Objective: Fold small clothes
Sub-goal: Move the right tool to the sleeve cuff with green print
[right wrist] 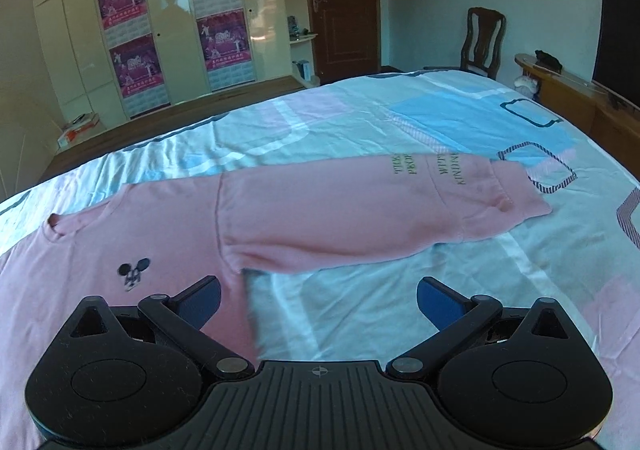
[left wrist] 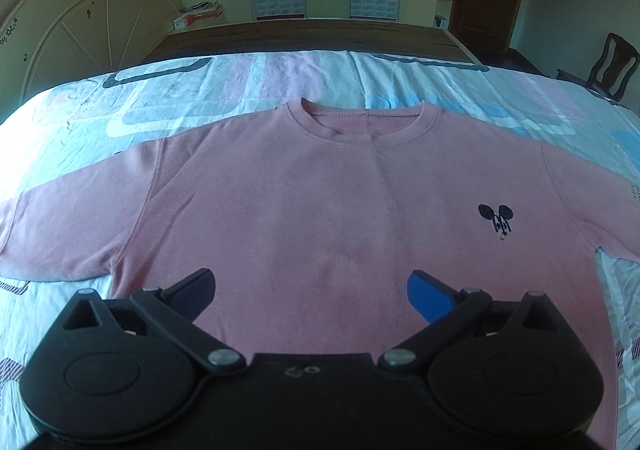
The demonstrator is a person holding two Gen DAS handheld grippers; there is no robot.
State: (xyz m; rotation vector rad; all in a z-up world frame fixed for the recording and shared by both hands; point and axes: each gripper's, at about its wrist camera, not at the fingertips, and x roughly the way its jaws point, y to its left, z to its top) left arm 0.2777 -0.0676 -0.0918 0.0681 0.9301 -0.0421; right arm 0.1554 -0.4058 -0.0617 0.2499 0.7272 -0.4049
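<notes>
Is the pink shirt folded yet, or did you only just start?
Only just starting. Done: the pink sweatshirt lies spread flat, front up, on the bedsheet, its sleeve stretched out sideways. In hand: nothing; the left gripper and right gripper are both open above it. Left: every fold, sleeves and body.

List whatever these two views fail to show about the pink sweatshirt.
- Pink sweatshirt hem: left wrist view, hidden behind the open left gripper.
- Its far sleeve: cut by the left wrist view's edge.
- Sleeve lettering: right wrist view, too blurred to read, beyond the open right gripper.
</notes>
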